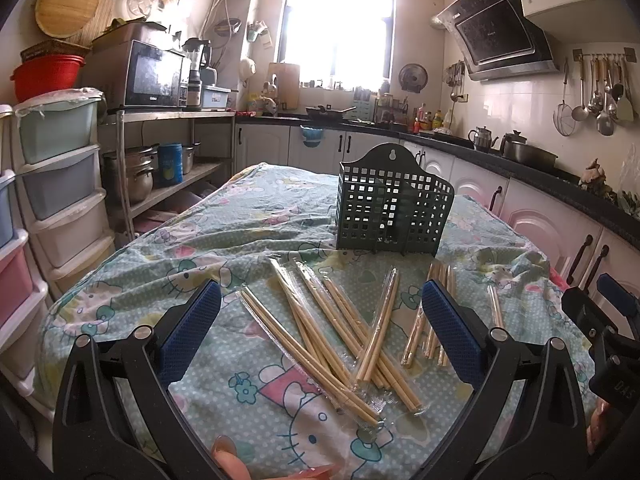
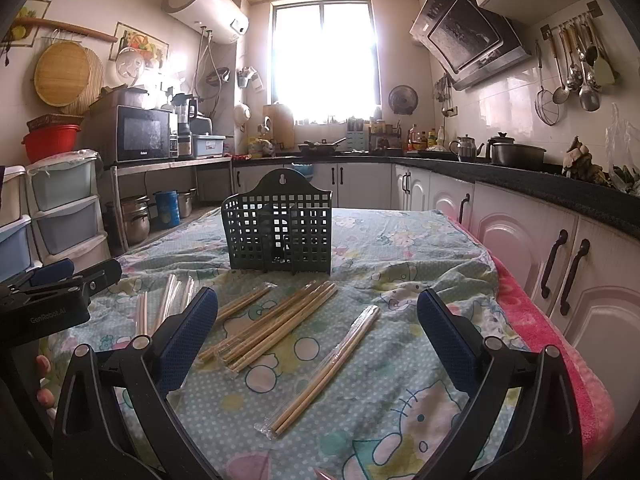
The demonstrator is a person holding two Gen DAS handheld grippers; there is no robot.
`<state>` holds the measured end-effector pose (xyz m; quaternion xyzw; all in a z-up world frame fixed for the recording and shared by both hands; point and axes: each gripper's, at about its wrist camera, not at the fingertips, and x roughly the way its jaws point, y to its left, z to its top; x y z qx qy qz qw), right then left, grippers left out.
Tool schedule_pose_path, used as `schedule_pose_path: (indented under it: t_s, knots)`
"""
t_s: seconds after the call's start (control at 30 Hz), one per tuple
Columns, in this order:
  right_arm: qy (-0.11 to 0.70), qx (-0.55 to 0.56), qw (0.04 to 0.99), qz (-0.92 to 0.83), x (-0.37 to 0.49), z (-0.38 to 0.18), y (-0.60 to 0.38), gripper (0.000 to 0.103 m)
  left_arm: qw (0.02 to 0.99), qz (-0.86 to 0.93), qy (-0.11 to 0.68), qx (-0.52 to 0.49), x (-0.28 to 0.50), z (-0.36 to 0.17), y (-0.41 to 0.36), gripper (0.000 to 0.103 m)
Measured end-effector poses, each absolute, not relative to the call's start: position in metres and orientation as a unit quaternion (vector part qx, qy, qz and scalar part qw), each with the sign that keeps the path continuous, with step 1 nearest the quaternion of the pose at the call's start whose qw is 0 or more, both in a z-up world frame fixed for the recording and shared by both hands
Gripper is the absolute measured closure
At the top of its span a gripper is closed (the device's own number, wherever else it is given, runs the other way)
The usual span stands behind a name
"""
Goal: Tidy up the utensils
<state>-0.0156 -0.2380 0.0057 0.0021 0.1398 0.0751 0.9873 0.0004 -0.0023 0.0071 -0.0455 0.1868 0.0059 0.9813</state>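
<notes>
Bamboo chopsticks [image 1: 344, 332] in clear sleeves are strewn over a cartoon-print cloth [image 1: 240, 232] that covers the surface. Behind them a dark green holder [image 1: 394, 210] is set upright, well apart from both tools.

The left tool [image 1: 322, 316] is held above the cloth with its blue pads spread wide and nothing between them; the crossed heap of chopsticks is framed between its fingers, lower down and untouched. The right tool [image 2: 318, 312] is likewise spread and holds nothing. A fanned bunch [image 2: 276, 324] is seen just ahead of its left finger, and a single sleeved pair [image 2: 324, 372] lies slanted on the cloth between its fingers.

Only the left view shows the crossed heap; in the right view that spot is mostly hidden behind the other tool's black body at the left edge. Only the right view shows the pink towel [image 2: 560, 344] along the cloth's right edge. The lone pair is seen whole in the right view, while in the left view only part of it shows beyond the right finger.
</notes>
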Motion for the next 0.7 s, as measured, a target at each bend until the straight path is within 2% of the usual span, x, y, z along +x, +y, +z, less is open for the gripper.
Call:
schedule_pose_path:
  t_s: [0.7]
  knots:
    - [0.142, 0.002, 0.987, 0.078, -0.0138, 0.0062, -0.2387, 0.006, 0.981, 0.011, 0.186, -0.052, 0.0003, 0.0097, 0.0061, 0.011]
